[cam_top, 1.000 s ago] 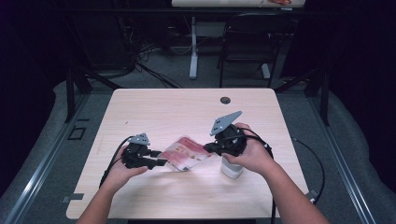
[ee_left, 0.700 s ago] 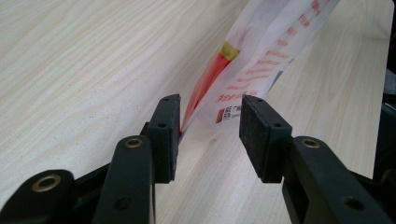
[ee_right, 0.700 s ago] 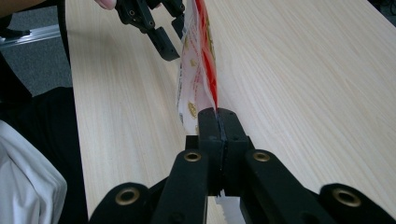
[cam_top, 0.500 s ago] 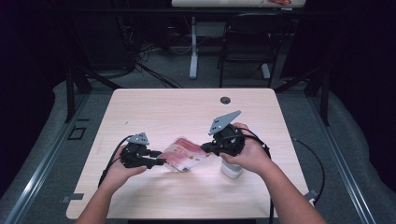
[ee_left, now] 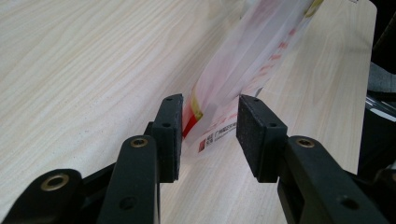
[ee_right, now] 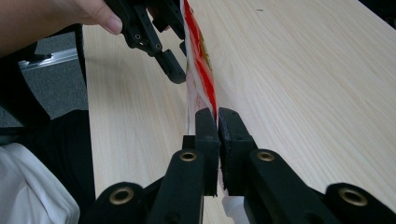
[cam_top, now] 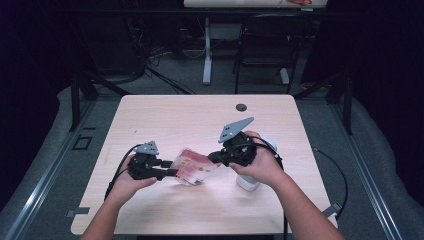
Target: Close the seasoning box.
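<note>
— Holding the plastic bag [cam_top: 192, 167] up off the tabletop [cam_top: 200, 120] between both tools, is that what the person is doing?

— Yes, it seems so; the bag hangs stretched between the left gripper [cam_top: 172, 168] and the right gripper [cam_top: 214, 158], just above the wood near the front edge; I judge it is held taut so one end can be worked while the other is steadied.

— Which fingers actually have it?

— In the right gripper view the right gripper [ee_right: 217, 122] has its fingers [ee_right: 205, 135] nearly together, pinching the bag's edge [ee_right: 201, 79], though they have just been easing apart slightly; in the left gripper view the left gripper [ee_left: 209, 128] stands parted with the bag's end [ee_left: 219, 116] between its fingers [ee_left: 254, 135], which have just been closing; the pads do not yet press on it.

— How does the bag look?

— Thin, translucent and whitish, with red and yellow print and a small code patch near the end; limp, creased; a white object [cam_top: 248, 181] sits on the tabletop beneath the right hand [cam_top: 260, 165].
</note>
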Tool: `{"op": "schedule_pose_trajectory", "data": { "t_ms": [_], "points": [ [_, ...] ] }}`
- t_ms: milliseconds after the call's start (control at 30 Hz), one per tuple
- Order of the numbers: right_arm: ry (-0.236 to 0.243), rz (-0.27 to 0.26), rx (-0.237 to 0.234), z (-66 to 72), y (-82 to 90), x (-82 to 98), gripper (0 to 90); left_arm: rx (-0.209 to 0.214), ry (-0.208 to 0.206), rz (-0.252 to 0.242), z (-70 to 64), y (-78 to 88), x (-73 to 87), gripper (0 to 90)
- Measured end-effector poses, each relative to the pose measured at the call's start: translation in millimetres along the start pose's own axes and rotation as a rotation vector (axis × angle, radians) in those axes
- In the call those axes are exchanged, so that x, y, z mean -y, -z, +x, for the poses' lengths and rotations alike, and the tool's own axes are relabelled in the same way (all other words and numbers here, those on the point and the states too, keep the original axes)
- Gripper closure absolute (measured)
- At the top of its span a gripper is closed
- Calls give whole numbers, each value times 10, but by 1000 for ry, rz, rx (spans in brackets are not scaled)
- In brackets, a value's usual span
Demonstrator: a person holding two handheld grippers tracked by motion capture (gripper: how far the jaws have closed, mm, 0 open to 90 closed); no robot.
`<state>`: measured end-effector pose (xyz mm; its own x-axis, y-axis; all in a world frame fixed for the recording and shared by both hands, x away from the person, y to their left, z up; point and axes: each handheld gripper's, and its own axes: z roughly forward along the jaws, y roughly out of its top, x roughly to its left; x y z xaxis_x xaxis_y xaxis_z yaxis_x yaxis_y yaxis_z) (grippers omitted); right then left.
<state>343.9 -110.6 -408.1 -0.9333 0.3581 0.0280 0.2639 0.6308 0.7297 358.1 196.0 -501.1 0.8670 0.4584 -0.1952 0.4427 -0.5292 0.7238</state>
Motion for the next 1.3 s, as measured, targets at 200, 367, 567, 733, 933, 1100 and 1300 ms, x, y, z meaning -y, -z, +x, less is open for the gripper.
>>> {"op": "schedule_pose_trajectory", "data": {
  "t_ms": [200, 367, 567, 733, 933, 1100, 1300],
  "points": [
    [-7, -8, -5, -19, -25, -15, 852, 8, -35, -9, -57, 42, -53, 629],
    [-8, -11, -9, -6, -49, -40, 842, -13, -50, -1, -68, 60, -56, 684],
    [-3, -3, -3, 18, -78, -79, 830, -33, -58, 10, -72, 74, -52, 741],
    [-5, -5, 1, 25, -98, -97, 822, -48, -72, 19, -78, 78, -53, 781],
    [-19, -10, -1, 22, -117, -108, 796, -55, -96, 24, -87, 80, -48, 857],
    [-28, -1, 4, 16, -130, -110, 774, -44, -111, 39, -99, 80, -48, 900],
    [-39, -7, 0, 7, -127, -111, 732, -43, -107, 39, -67, 88, -25, 900]
  ]
}}
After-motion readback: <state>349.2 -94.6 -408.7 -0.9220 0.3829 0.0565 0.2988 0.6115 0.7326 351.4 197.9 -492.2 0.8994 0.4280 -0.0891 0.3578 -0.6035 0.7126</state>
